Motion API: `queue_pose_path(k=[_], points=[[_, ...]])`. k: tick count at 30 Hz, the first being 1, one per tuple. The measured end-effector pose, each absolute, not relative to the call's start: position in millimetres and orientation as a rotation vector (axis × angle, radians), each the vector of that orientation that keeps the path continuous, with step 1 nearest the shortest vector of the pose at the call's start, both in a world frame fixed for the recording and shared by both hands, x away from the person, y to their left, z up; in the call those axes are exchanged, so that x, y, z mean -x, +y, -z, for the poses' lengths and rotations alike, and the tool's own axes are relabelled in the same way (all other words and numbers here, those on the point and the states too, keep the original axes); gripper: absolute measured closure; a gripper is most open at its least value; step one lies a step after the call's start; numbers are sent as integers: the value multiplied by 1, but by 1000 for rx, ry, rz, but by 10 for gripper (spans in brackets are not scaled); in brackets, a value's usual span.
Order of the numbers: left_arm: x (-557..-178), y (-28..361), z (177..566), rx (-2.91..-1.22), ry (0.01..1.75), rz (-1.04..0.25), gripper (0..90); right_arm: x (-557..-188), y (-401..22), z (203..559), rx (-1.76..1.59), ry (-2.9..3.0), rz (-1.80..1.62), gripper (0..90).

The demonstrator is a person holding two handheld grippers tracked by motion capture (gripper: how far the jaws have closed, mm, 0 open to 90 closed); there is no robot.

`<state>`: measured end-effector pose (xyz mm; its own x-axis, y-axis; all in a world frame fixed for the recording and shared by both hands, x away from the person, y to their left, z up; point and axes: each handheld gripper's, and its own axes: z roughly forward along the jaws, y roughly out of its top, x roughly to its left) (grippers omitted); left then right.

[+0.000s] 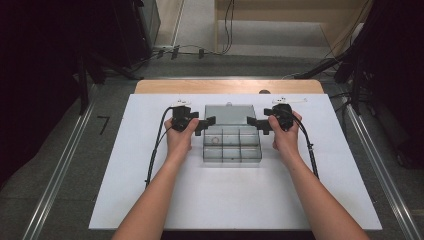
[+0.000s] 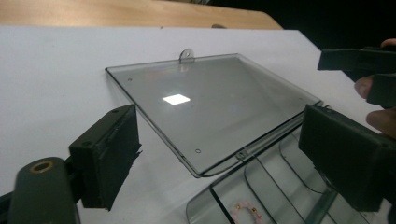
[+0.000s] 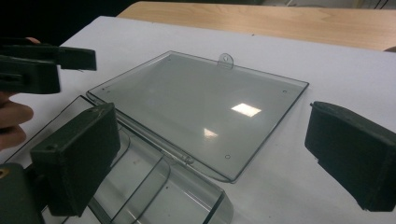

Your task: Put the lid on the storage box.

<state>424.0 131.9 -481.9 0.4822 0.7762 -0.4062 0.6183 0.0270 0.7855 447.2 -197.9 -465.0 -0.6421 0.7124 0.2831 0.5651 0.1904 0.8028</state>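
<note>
A clear plastic compartment box (image 1: pixel 232 146) sits on the white board with its lid (image 1: pixel 230 114) swung open and lying flat behind it. One front-left compartment holds a small pinkish ring (image 2: pixel 246 212). My left gripper (image 1: pixel 206 123) is at the left end of the hinge, open, and the lid's (image 2: pixel 210 102) near corner shows between its jaws untouched. My right gripper (image 1: pixel 253 122) mirrors it at the right end, also open. In the left gripper view my left gripper (image 2: pixel 224 156) faces the right one (image 2: pixel 364 70). In the right gripper view my right gripper (image 3: pixel 215 156) looks over the lid (image 3: pixel 201 102) toward the left gripper (image 3: pixel 42 65).
The white board (image 1: pixel 225 200) covers most of the table, with a strip of bare wood (image 1: pixel 225 86) along its far edge. Cables trail back from both grippers along the forearms. Dark stands and cables lie on the floor beyond the table.
</note>
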Motion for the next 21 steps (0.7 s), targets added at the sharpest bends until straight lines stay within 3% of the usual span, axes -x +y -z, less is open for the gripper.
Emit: queue_pose_path(k=[6,21], points=[[-436,126,483,-1685,1301,-167,268,-456,-193,470,-1320,2312,-1453,62],[-449,125,498,-1655,1410,-66,408,-467,-184,483,-1511,2334,-1371,235]])
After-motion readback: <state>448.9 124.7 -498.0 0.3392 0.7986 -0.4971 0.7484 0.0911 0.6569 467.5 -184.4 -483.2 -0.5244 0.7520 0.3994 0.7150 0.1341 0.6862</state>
